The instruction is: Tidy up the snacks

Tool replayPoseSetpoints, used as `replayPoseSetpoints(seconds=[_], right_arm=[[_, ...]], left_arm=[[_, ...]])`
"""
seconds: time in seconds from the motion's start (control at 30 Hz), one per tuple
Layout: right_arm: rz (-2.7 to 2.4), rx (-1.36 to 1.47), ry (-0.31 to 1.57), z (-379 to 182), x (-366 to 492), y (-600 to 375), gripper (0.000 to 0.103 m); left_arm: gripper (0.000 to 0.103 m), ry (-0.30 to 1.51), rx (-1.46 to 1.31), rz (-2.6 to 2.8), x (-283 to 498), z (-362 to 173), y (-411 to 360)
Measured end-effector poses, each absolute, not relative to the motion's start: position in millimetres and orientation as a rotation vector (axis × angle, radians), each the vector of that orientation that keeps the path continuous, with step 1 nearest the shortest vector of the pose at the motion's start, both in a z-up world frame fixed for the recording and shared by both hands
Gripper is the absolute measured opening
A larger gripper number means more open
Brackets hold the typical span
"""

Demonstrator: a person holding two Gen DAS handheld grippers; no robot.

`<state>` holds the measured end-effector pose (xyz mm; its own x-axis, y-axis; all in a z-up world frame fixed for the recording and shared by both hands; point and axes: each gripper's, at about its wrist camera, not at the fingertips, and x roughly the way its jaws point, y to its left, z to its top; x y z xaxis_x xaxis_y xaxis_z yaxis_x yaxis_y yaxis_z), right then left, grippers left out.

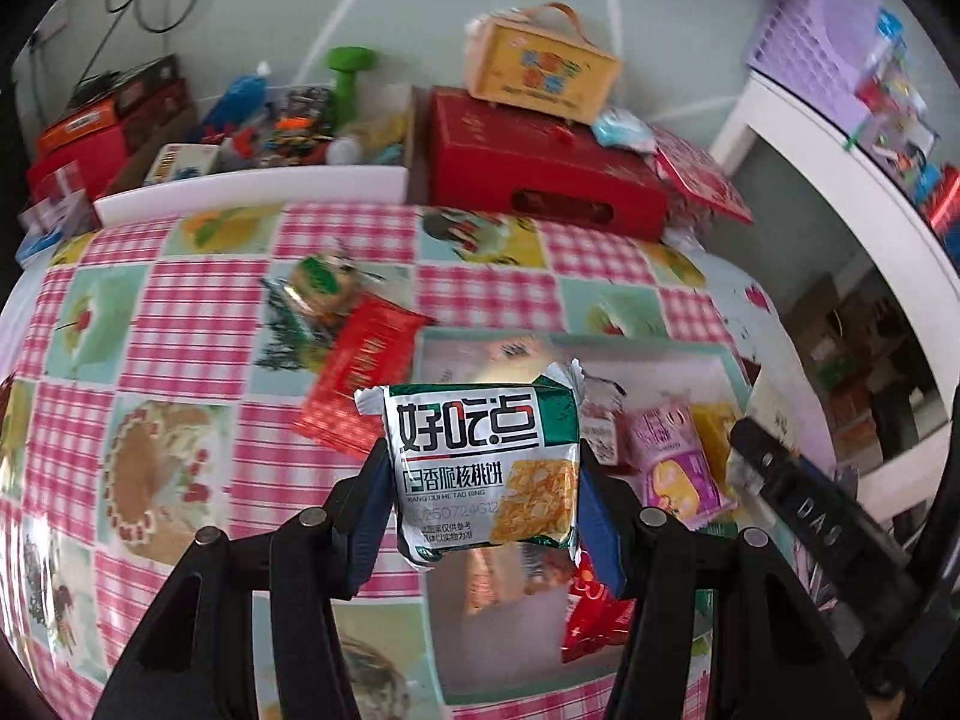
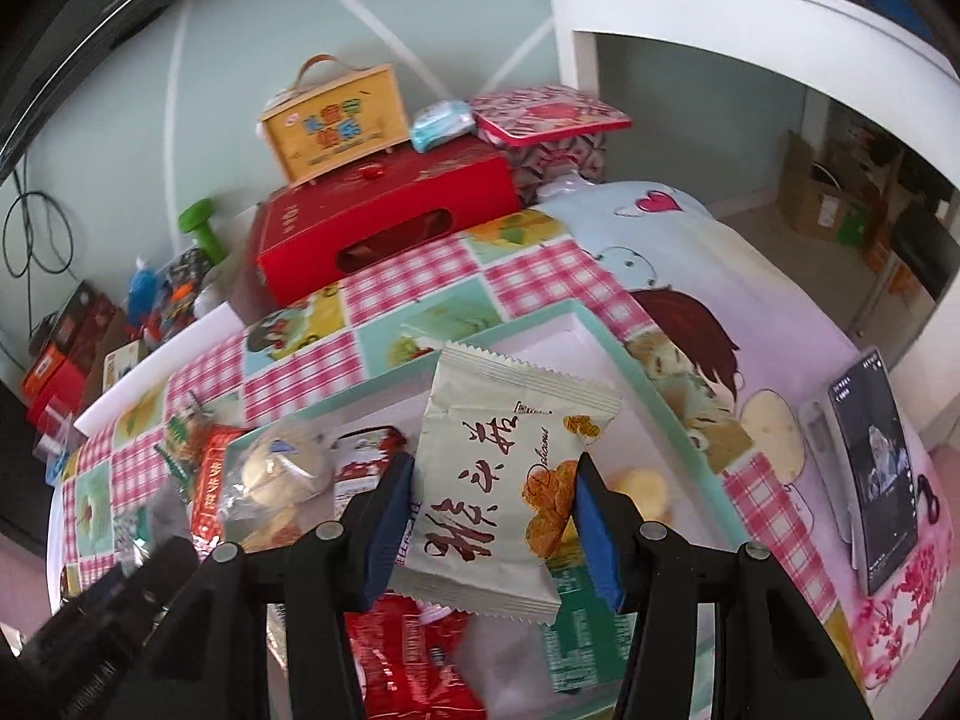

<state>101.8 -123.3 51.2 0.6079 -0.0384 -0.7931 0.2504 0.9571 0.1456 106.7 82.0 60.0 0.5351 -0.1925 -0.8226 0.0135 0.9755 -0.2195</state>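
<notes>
A silver-and-green foil biscuit packet with bold black Chinese lettering sits at the lower centre of the left wrist view, clamped between the blue pads of the left claw and held above the near edge of a shallow white tray with a mint-green rim. In the right wrist view, a cream-coloured cookie packet with brown brush lettering and a cookie picture fills the lower centre, pinched at its sides by the right claw, tilted slightly and raised over the same tray.

Inside the tray lie other snacks: a pink-and-purple wrapped cake, a crinkled red packet at the lower right, and, in the right wrist view, a clear wrapper holding round pale biscuits at the tray's left side. Just left of the tray in the left wrist view, a long red foil packet lies on the pink-checked patchwork cloth covering the worktop, with a green-labelled clear packet just beyond it.

Toward the top of both views stands a large red cardboard gift box, with a yellow handled carton on top. At the right edge of the right wrist view, a phone with a lit screen rests on the cloth.
</notes>
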Motion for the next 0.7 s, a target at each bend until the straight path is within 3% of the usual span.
replayPoseSetpoints(seconds=[0.7], right_arm=[[-0.133,0.253,0.988,23.5,114.8,-122.8,0.055]], left_arm=[[0.058,1.064,-0.096,-0.174,118.0,18.7,32.9]])
